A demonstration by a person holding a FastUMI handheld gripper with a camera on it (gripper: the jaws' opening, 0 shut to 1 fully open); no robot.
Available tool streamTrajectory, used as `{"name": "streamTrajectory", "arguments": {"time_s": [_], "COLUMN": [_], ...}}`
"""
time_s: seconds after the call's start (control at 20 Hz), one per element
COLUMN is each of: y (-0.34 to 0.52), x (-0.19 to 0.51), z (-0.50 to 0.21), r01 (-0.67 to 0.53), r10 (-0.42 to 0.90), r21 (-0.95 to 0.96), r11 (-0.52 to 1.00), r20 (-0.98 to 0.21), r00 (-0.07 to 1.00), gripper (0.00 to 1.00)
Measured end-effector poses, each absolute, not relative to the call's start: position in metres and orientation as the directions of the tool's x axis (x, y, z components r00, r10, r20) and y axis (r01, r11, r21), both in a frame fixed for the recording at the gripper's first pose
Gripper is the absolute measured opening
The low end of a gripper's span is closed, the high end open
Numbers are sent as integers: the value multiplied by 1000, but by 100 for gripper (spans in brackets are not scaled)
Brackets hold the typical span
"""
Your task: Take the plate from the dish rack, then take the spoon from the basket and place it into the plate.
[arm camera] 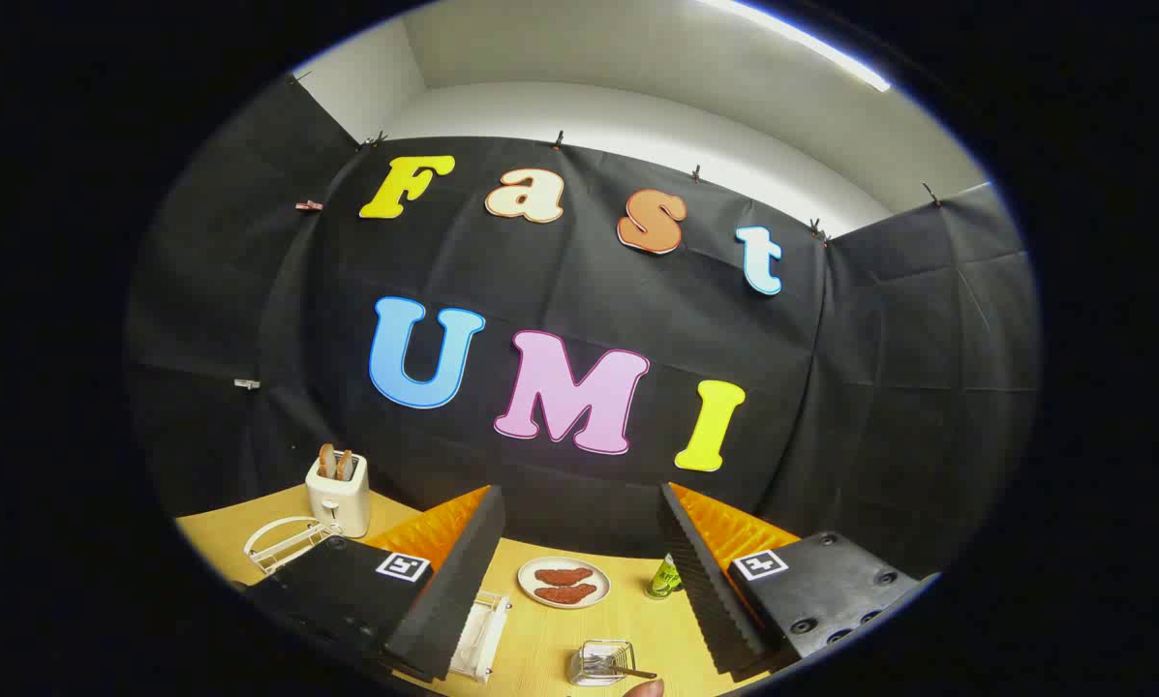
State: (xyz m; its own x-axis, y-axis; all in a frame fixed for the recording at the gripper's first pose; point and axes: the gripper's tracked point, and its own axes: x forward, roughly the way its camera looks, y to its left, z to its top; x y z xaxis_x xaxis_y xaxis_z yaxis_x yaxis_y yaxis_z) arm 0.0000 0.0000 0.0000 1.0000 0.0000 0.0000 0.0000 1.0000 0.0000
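Gripper view: the hand-held gripper (579, 620) is spread wide and empty. Between its fingers, at 6 o'clock, sits the basket (601, 662) with the spoon (629, 670); the plate (564, 582), already carrying food, lies beyond at 12. A high, tilted approach could tip the light basket.

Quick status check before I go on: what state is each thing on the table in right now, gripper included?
gripper: open, holding nothing
plate: flat on the table, two reddish pieces on it
basket: upright, utensil handle sticking out
toaster: two slices sticking up
green can: upright
white wire rack: beside the toaster
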Motion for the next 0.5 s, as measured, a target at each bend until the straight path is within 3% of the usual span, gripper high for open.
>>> {"name": "streamTrajectory", "arguments": {"time_s": [0.5], "y": [11], "x": [-4], "z": [-4], "r01": [-1], "r10": [1], "r21": [-8], "r11": [1000], "r20": [-6], "r00": [1000], "gripper": [97]}}
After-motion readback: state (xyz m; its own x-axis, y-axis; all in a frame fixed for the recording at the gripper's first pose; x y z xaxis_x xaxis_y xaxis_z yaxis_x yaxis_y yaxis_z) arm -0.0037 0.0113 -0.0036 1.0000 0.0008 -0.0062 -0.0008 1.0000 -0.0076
